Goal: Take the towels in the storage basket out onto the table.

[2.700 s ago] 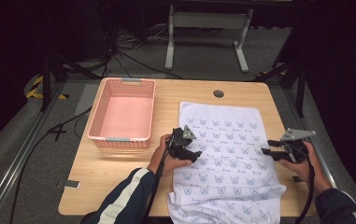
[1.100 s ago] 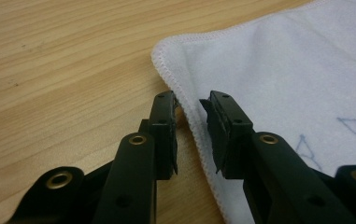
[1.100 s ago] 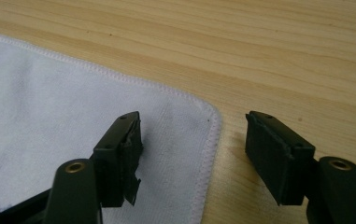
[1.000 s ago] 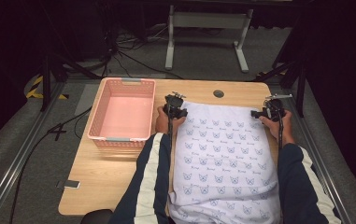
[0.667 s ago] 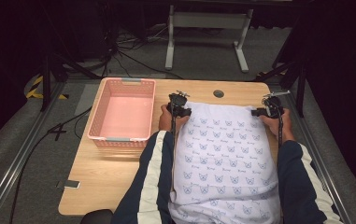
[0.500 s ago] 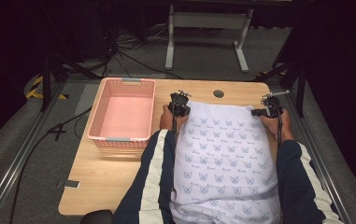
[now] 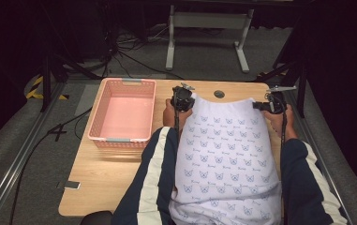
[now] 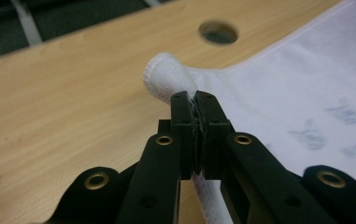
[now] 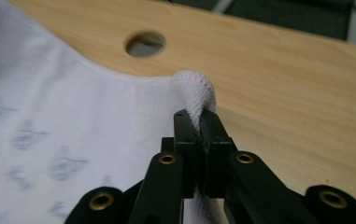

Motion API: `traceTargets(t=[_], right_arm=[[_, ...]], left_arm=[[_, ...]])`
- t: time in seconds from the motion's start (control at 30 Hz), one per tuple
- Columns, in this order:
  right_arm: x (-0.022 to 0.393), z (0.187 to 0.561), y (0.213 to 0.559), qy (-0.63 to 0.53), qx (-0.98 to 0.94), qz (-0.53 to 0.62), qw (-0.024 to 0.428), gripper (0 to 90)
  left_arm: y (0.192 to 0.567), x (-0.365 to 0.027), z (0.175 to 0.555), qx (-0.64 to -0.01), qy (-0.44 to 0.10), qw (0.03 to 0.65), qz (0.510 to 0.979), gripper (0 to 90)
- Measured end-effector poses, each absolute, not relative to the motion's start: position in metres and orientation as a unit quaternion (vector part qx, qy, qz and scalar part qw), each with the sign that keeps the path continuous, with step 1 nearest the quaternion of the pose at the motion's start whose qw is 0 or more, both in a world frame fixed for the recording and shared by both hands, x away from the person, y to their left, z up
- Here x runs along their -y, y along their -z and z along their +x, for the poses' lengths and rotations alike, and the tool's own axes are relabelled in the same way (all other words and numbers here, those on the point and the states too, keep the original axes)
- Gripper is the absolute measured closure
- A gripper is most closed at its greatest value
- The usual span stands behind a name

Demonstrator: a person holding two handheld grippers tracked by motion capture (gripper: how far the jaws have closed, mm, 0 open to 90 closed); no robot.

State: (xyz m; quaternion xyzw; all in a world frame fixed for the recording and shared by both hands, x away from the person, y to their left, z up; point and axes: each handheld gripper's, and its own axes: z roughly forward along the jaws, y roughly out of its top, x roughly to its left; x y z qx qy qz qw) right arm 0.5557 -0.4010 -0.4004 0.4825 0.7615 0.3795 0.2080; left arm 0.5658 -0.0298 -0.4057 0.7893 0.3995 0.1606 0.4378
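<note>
White cloth (image 7: 225,154) with a pale blue cat-face print: spread on the wooden worktop (image 7: 110,183), far corners pinched and raised. Left gripper (image 8: 194,109): jaws just closed, clamped on the rolled hem of the far left corner. Right gripper (image 9: 195,122): jaws just closed, clamped on the far right corner. Cable hole (image 8: 218,32): seen beyond both grippers. Pink basket (image 7: 122,115): set beside the left gripper, away from the cloth.

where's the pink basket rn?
High view: the pink basket sits on the table's left side, just left of the left gripper and the white cloth.
</note>
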Motion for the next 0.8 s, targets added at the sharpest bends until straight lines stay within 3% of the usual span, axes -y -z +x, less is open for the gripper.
traceTargets(t=[0.17, 0.23, 0.3, 0.43, 0.63, 0.8], right_arm=[[0.396, 0.519, 0.37, -0.408, -0.786, 0.42, 0.197, 86.9], [0.397, 0.487, 0.357, -0.438, -0.791, 0.383, 0.187, 86.9], [0.397, 0.479, 0.355, -0.445, -0.794, 0.371, 0.186, 86.8], [0.397, 0.429, 0.35, -0.452, -0.82, 0.309, 0.17, 86.8], [0.394, 0.353, 0.378, -0.426, -0.862, 0.247, 0.121, 86.6], [0.388, 0.322, 0.407, -0.374, -0.892, 0.232, 0.104, 86.6]], left_arm=[[0.382, 0.032, 0.519, -0.34, -0.148, 0.462, 0.806, 87.1], [0.372, 0.027, 0.496, -0.312, -0.147, 0.473, 0.811, 87.1], [0.365, 0.018, 0.473, -0.281, -0.144, 0.481, 0.818, 87.1], [0.37, 0.0, 0.423, -0.227, -0.114, 0.487, 0.836, 87.1], [0.407, -0.013, 0.353, -0.154, -0.063, 0.422, 0.891, 86.9], [0.428, -0.022, 0.334, -0.152, -0.047, 0.389, 0.907, 87.0]])
